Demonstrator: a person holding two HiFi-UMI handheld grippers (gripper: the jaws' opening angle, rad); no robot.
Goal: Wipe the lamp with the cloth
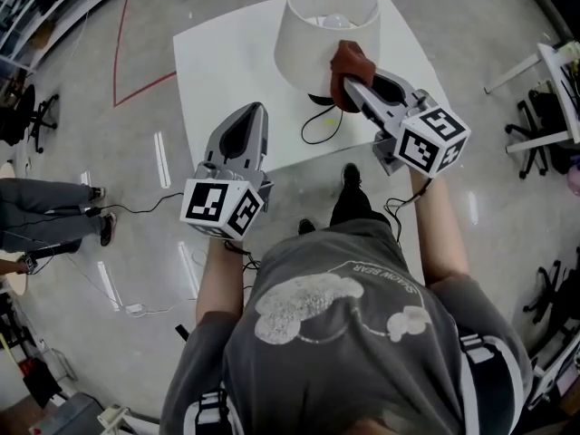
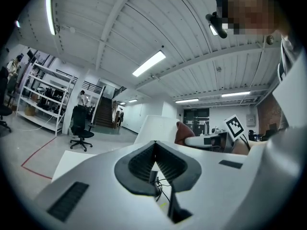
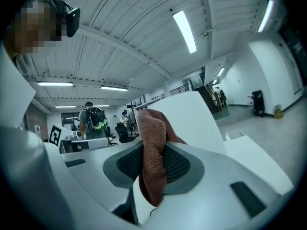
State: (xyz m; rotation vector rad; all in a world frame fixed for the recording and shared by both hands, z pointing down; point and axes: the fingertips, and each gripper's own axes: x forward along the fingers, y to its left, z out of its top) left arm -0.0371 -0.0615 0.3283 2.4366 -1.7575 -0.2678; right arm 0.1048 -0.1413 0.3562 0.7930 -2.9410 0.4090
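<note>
A lamp with a white shade (image 1: 317,27) stands on a small white table (image 1: 222,62). My right gripper (image 1: 348,82) is shut on a brown cloth (image 1: 350,63), and the cloth lies against the shade's near right side. In the right gripper view the cloth (image 3: 152,152) hangs folded between the jaws, with the shade (image 3: 192,119) just behind it. My left gripper (image 1: 256,109) is shut and empty, over the table's near edge to the left of the lamp. The left gripper view shows the shade (image 2: 158,127), the cloth (image 2: 183,131) and the right gripper (image 2: 211,140) ahead.
The lamp's black cable (image 1: 322,127) loops on the table by the base. A person's legs (image 1: 54,211) are at the left, with cables on the floor. Office chairs (image 1: 544,120) stand at the right; a red tape line (image 1: 122,53) marks the floor.
</note>
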